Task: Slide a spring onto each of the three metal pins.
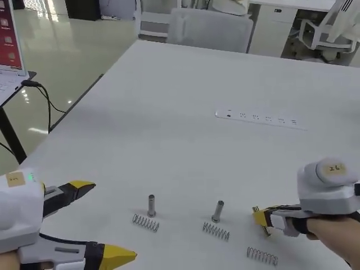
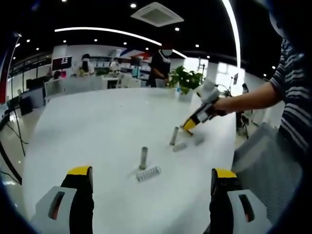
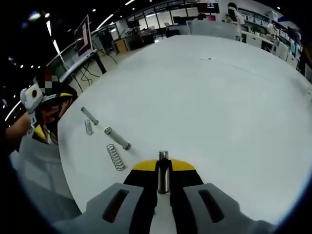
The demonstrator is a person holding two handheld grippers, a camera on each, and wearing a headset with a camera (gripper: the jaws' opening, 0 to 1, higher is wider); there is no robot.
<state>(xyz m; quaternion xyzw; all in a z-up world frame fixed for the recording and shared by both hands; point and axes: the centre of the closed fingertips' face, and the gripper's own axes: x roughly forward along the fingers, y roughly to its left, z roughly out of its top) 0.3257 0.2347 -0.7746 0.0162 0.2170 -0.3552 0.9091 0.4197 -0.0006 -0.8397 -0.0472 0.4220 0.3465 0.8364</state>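
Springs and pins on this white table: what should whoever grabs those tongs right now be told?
Left tongs: open, empty.
Right tongs: shut on a held pin.
Left pin and middle pin stand upright on the table, with left spring and middle spring lying beside them; third spring lies near the right tongs.
Done: no spring on any pin.
Left: all three.
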